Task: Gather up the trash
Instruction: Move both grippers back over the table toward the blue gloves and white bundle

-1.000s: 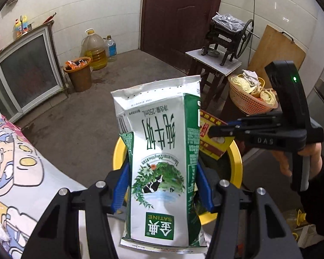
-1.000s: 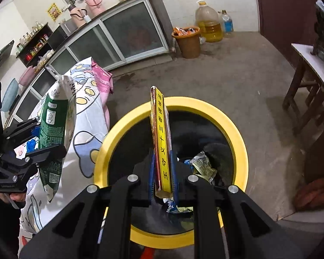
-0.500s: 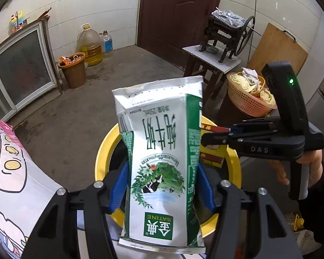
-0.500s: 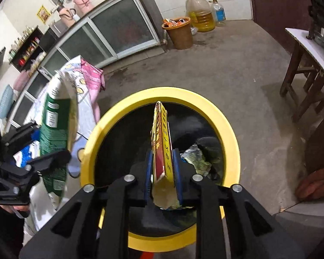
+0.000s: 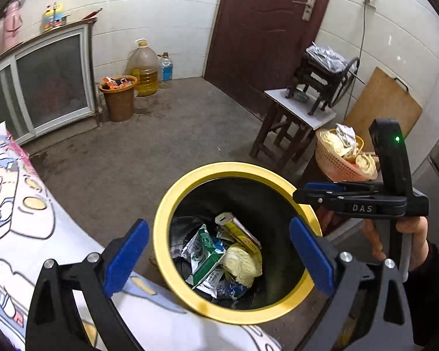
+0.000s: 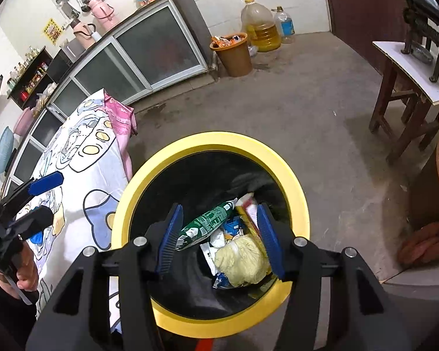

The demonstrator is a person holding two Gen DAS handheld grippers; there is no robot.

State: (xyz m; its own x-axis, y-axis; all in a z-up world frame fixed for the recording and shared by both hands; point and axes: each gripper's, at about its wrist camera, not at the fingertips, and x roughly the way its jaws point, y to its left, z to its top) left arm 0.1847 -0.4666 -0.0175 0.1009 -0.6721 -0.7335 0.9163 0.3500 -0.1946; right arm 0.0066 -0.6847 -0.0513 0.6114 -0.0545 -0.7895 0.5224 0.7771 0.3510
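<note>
Now my left gripper (image 5: 218,251) has just spread wide and holds nothing; my right gripper (image 6: 219,238) has also just been opening, empty. Below them the green milk carton (image 5: 205,259) and yellow box (image 5: 238,229) lie inside the yellow-rimmed bin (image 5: 164,204), seemingly atop other trash.

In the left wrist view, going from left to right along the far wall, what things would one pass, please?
Glass-fronted cabinet → orange bucket → large oil jug → small water bottle → dark red door → stool with the black machine → wooden board.
</note>
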